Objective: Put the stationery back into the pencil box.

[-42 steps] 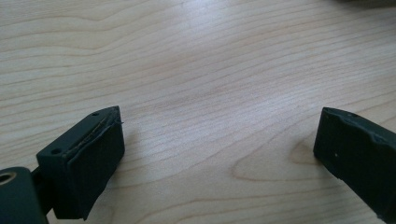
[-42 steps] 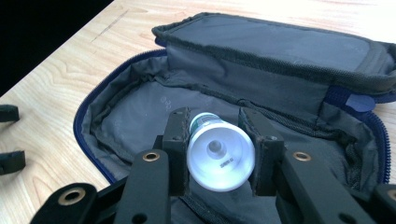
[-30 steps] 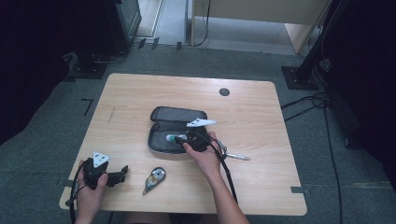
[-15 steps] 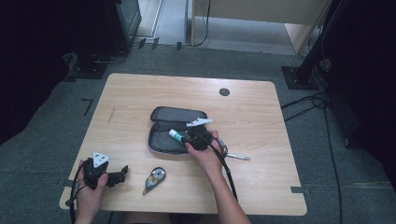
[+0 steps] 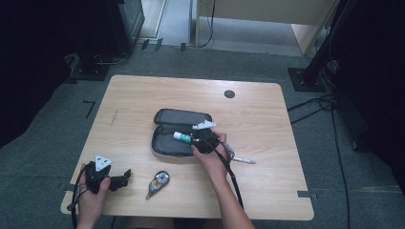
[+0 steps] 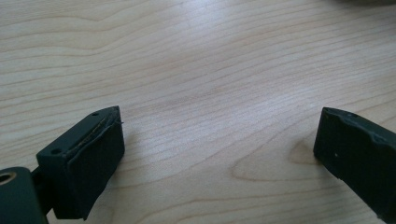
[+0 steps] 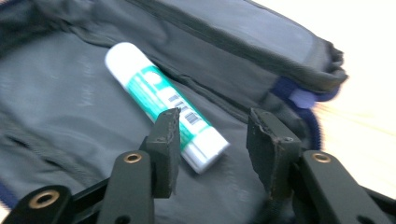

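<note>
One glue stick lies in the pencil case, right gripper fingers just opening.

Right tongs: jaws just been opening, now standing apart, nothing pressed between them. Left tongs: jaws gaping wide, hand gripping the body, forearm entering from below.

Colour record: glue stick, pencil case, table

Glue stick: white body, green label, black barcode. Pencil case: dark grey shell, lighter grey lining, blue zip edge. Table: pale wood grain, one black round cap. Right hand-held gripper: black jaws, brass-coloured rivets. Floor: grey carpet.
</note>
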`<state>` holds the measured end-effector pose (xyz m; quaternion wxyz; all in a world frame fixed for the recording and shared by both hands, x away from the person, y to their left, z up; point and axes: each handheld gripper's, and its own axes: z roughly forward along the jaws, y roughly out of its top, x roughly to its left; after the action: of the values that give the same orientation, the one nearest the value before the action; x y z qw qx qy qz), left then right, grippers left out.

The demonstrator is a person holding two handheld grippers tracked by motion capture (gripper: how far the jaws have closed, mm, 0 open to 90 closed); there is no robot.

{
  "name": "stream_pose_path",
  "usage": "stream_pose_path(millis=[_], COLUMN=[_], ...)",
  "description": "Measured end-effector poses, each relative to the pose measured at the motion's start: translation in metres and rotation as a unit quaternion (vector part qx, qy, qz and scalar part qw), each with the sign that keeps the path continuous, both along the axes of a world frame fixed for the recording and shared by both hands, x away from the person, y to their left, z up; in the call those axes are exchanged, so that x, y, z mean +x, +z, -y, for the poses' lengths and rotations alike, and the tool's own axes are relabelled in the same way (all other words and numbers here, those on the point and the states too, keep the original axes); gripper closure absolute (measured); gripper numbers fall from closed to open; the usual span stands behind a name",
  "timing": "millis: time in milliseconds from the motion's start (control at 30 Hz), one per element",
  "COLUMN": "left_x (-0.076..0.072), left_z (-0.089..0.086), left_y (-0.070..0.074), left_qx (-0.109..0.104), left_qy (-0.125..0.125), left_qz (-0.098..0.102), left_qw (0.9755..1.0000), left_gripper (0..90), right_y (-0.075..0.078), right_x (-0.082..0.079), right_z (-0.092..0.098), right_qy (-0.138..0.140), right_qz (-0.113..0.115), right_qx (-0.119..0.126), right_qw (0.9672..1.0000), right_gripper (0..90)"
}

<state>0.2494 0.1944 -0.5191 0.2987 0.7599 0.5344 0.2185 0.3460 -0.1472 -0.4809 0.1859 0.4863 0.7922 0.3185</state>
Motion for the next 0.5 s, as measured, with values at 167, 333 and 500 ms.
stream_pose_path(millis=[167, 333, 500], left_x=[0.0, 0.0, 0.0], left_z=[0.0, 0.0, 0.0], left_y=[0.0, 0.0, 0.0], left_qx=[0.0, 0.0, 0.0], left_qy=[0.0, 0.0, 0.0], left_qz=[0.0, 0.0, 0.0], left_qw=[1.0, 1.0, 1.0], left_gripper=[2.1, 2.1, 2.1], right_y=[-0.0042, -0.0086, -0.0016], right_x=[0.0016, 0.0068, 0.006], right_z=[-0.0043, -0.002, 0.0015], right_qy=[0.005, -0.013, -0.019], right_qz=[-0.004, 0.001, 0.017], right_qx=[-0.022, -0.034, -0.017], right_qw=[0.9997, 0.9993, 0.9995], right_gripper=[53.6, 53.9, 52.6])
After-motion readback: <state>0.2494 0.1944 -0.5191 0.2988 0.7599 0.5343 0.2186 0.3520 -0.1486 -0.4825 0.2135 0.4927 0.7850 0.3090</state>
